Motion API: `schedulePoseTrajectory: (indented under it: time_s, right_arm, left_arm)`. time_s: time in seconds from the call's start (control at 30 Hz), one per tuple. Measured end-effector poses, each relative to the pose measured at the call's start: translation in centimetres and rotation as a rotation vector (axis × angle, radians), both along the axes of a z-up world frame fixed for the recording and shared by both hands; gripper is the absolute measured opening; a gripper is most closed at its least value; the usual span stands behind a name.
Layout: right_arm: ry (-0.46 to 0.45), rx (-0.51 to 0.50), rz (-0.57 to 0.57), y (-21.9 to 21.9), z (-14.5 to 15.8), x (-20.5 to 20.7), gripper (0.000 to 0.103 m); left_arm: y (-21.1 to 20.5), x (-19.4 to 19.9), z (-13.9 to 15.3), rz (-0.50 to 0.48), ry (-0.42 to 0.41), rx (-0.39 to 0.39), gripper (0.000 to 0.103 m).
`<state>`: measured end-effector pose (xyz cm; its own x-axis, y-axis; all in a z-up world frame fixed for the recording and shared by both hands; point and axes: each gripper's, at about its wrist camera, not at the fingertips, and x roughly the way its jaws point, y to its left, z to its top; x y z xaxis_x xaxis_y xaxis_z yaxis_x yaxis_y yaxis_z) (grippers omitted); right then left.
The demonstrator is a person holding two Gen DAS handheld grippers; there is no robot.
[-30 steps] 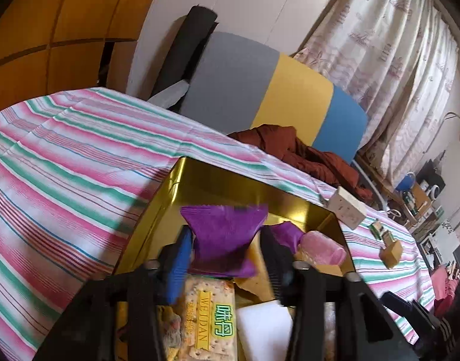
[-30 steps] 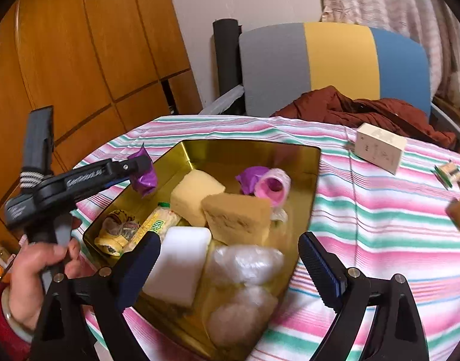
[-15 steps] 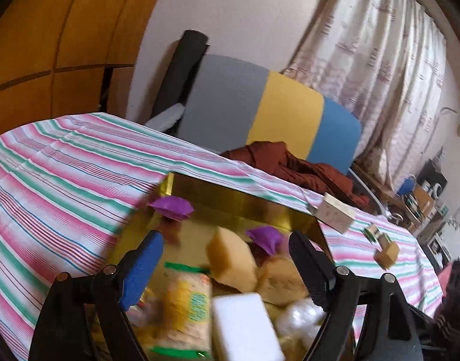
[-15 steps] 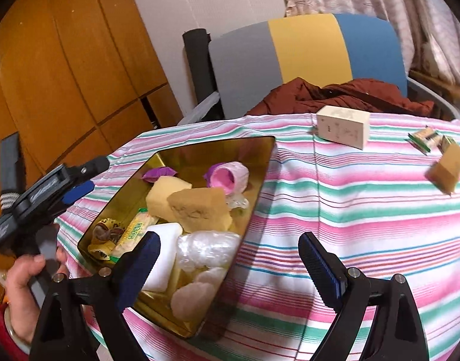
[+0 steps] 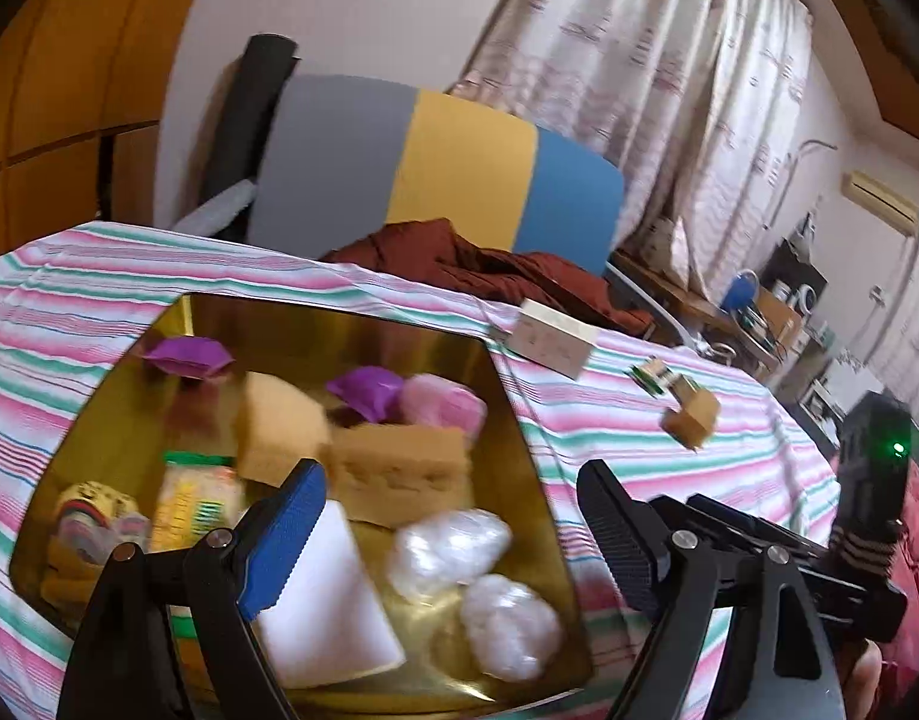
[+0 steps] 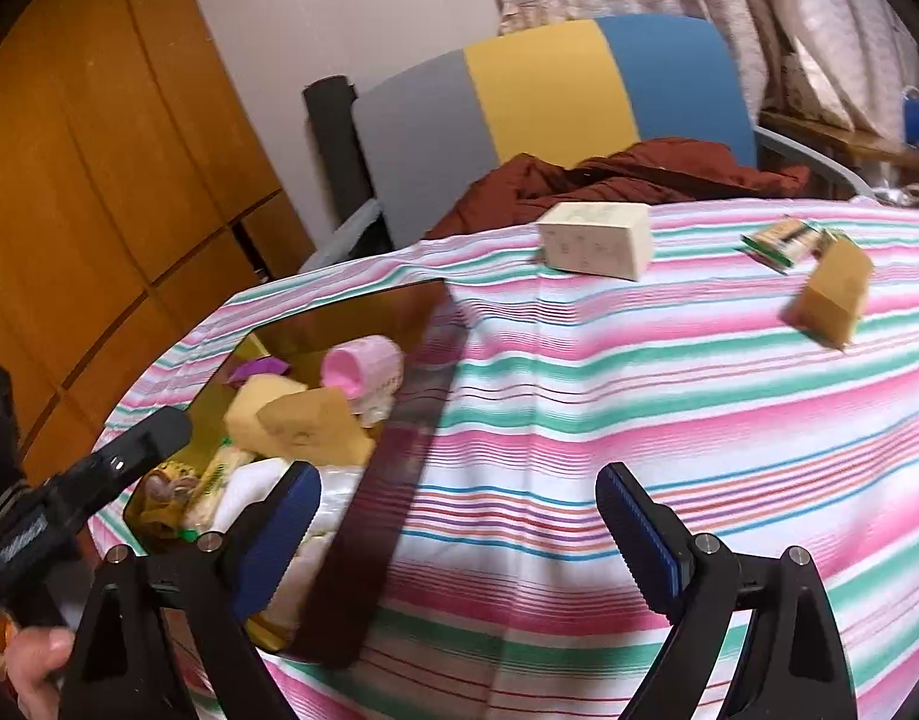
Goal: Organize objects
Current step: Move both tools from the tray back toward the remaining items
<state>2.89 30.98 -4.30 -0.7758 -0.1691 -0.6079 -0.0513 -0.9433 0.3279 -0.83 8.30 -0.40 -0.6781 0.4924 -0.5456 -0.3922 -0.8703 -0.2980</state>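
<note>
A gold tin (image 5: 351, 333) (image 6: 417, 312) on the striped cloth holds sponges, a white block (image 5: 327, 600), a cracker pack (image 5: 189, 504), two purple wrappers (image 5: 186, 355), a pink roll (image 5: 441, 402) and clear bags. My left gripper (image 5: 453, 531) is open and empty above the tin's near right side. My right gripper (image 6: 459, 531) is open and empty over the cloth by the tin's right wall. On the cloth to the right lie a cream box (image 6: 594, 240) (image 5: 552, 339), a tan sponge block (image 6: 831, 294) (image 5: 690, 417) and a green snack packet (image 6: 780, 240) (image 5: 654, 373).
A grey, yellow and blue chair back (image 5: 435, 162) with a rust-red cloth (image 6: 615, 180) stands behind the table. Wooden panels (image 6: 99, 180) are on the left. Curtains and a cluttered side table (image 5: 759, 312) are at the right.
My left gripper opened and dropped the purple wrapper into the tin's far left corner, then drew back and swung right. My right gripper swung right, away from the tin, over the cloth.
</note>
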Motion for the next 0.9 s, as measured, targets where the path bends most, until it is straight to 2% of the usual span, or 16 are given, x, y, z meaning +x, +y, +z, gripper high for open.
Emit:
schedulePoseTrajectory:
  time_s: [0.43, 0.73, 0.9]
  right_arm:
    - [-0.058, -0.028, -0.153, 6.4, -2.1, 1.4, 0.094]
    - [-0.085, -0.018, -0.280, 12.7, -3.0, 1.9, 0.094]
    - [-0.088, -0.032, -0.376, 17.5, -2.6, 1.0, 0.094]
  left_arm:
    - [7.6, 3.2, 0.0, -0.185, -0.014, -0.037, 0.087]
    - [14.0, 4.8, -1.5, -0.325, -0.047, -0.104, 0.087]
    - [16.2, 5.1, -2.2, -0.356, -0.071, -0.120, 0.087]
